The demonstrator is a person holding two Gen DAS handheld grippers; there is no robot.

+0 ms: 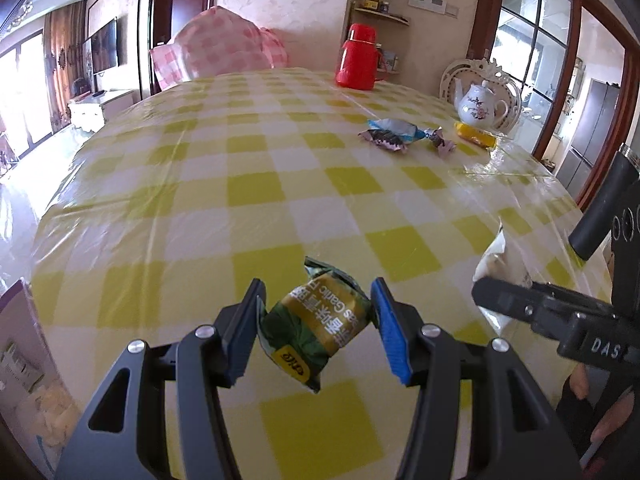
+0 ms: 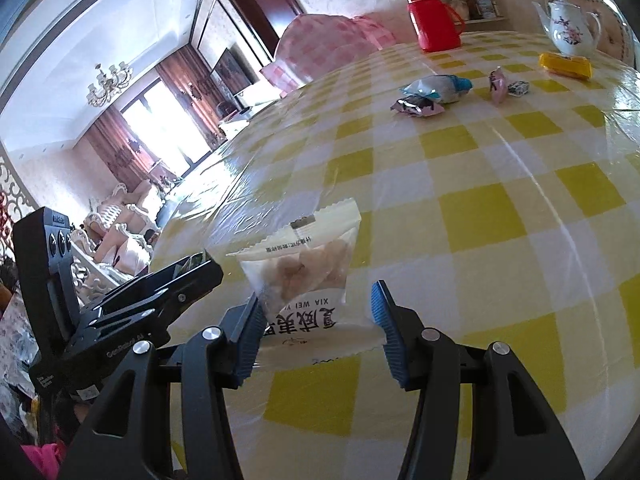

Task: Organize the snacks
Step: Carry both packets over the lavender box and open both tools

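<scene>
Green-and-gold foil fills my left gripper (image 1: 316, 320): the garlic snack packet (image 1: 314, 322) sits clamped between both blue pads, lifted above the yellow checked table (image 1: 248, 184). My right gripper (image 2: 316, 322) pinches a white snack bag (image 2: 310, 276) the same way, its lower half between the fingers, its top sticking out beyond them.
</scene>
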